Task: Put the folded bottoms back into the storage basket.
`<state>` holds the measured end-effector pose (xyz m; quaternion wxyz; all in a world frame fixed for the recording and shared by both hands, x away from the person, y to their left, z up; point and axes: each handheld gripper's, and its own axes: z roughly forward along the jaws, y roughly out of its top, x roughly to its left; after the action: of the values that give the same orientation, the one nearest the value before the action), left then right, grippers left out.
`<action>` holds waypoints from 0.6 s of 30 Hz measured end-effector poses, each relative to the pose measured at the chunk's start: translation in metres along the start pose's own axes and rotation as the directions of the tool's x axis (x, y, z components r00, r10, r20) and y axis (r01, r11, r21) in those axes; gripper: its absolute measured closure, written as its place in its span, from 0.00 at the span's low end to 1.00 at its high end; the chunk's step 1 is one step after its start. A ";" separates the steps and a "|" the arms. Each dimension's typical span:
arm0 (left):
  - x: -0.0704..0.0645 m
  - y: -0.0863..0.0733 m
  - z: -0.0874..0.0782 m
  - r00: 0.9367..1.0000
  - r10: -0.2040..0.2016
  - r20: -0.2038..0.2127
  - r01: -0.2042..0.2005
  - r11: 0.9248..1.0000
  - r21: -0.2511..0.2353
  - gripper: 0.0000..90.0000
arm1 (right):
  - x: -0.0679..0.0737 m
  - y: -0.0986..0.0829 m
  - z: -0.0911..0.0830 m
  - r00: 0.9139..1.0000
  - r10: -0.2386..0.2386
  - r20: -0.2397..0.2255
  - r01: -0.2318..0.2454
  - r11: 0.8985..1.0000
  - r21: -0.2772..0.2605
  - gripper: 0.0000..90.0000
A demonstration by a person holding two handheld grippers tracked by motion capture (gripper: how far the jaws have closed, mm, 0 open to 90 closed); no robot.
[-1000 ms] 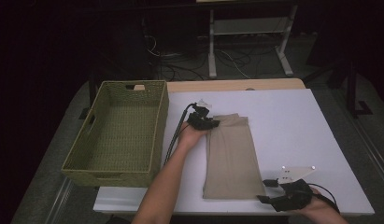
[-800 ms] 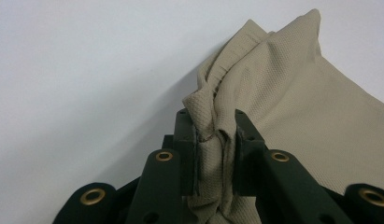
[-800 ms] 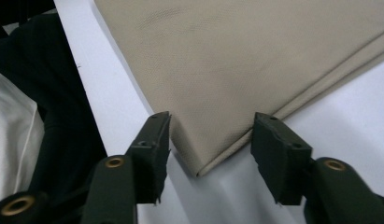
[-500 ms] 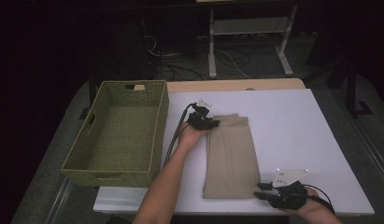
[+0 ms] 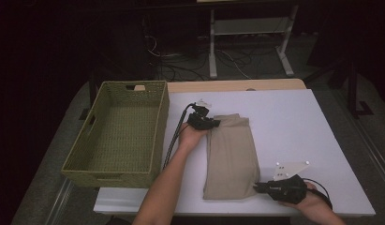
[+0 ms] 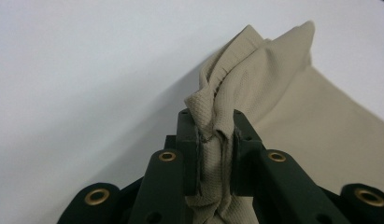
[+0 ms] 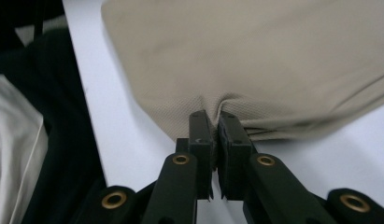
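Pinching with my left gripper (image 5: 213,123), I have a bunched far corner of the folded beige cloth (image 5: 231,157); my right gripper (image 5: 261,187) is clamped on its near corner at the counter's (image 5: 293,126) near edge, beside the wicker basket (image 5: 116,136).

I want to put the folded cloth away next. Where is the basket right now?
In the high view the basket sits on the table's left side, just left of the left tool and the tan cloth.
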<state>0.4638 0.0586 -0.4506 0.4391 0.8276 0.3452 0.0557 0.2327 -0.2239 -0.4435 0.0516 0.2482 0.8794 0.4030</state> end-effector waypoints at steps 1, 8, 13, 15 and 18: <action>-0.001 0.001 -0.002 1.000 -0.005 0.006 0.005 1.000 -0.006 0.86 | -0.002 0.003 -0.001 1.000 -0.001 0.002 0.001 1.000 -0.012 0.93; -0.012 0.011 -0.017 0.999 0.020 0.026 -0.019 0.999 -0.043 0.86 | -0.012 0.028 -0.006 1.000 -0.014 0.008 0.015 0.995 -0.097 0.94; -0.019 0.018 -0.029 0.998 0.016 0.062 -0.011 0.997 -0.081 0.86 | -0.018 0.049 -0.008 1.000 -0.017 -0.001 0.017 0.986 -0.165 0.94; -0.022 0.020 -0.033 0.997 0.019 0.070 -0.013 0.996 -0.091 0.86 | -0.020 0.056 -0.008 1.000 -0.015 -0.009 0.013 0.983 -0.185 0.94; -0.027 0.024 -0.039 0.996 0.023 0.083 -0.014 0.995 -0.103 0.86 | -0.023 0.067 -0.007 1.000 -0.020 -0.020 0.015 0.977 -0.214 0.94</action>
<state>0.4408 0.0596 -0.4030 0.4946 0.8087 0.3155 0.0425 0.2774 -0.2028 -0.3918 0.0720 0.2292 0.8337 0.4973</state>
